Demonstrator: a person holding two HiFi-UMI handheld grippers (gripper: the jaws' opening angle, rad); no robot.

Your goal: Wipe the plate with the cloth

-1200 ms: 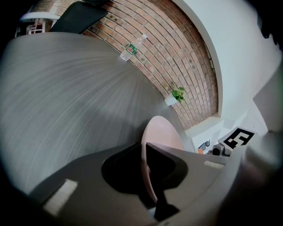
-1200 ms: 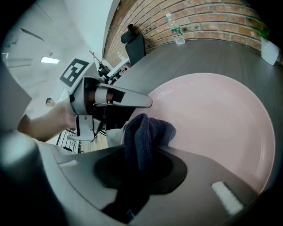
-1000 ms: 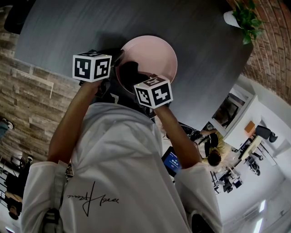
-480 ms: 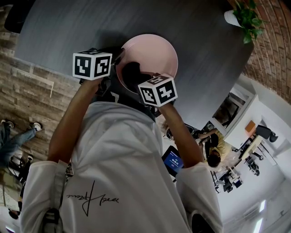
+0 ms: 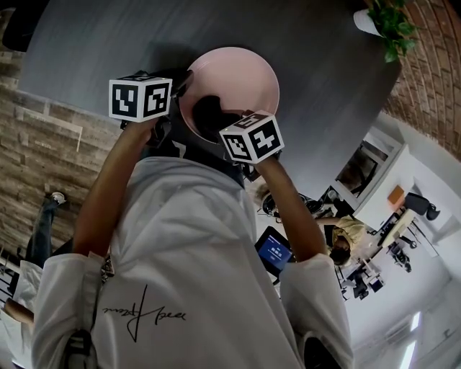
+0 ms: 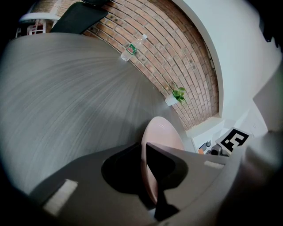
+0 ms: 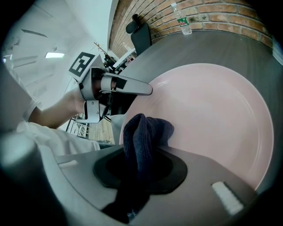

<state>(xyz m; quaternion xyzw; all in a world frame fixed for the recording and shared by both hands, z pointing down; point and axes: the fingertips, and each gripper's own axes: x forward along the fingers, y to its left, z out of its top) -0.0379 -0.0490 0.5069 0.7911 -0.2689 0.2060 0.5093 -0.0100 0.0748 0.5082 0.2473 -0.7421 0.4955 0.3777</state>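
Note:
A pink plate (image 5: 241, 79) is held over the dark grey table (image 5: 101, 43). My left gripper (image 5: 183, 85) is shut on its left rim. In the left gripper view the plate (image 6: 161, 132) stands edge-on between the jaws of the left gripper (image 6: 147, 154). A dark blue cloth (image 7: 143, 137) is bunched in my right gripper (image 7: 141, 152), which is shut on it. The cloth's tip presses on the near part of the plate (image 7: 212, 110). In the head view the cloth (image 5: 205, 115) shows as a dark patch on the plate, just ahead of the right gripper (image 5: 229, 130).
A potted plant (image 5: 385, 21) stands at the table's far right edge. A plastic bottle (image 6: 131, 47) stands at the far side by the brick wall. A dark chair (image 7: 140, 31) is behind the table. The person's torso (image 5: 187, 252) fills the near side.
The right gripper has shifted slightly right and turned a little, dragging the cloth across the plate. The left gripper keeps its hold on the rim.

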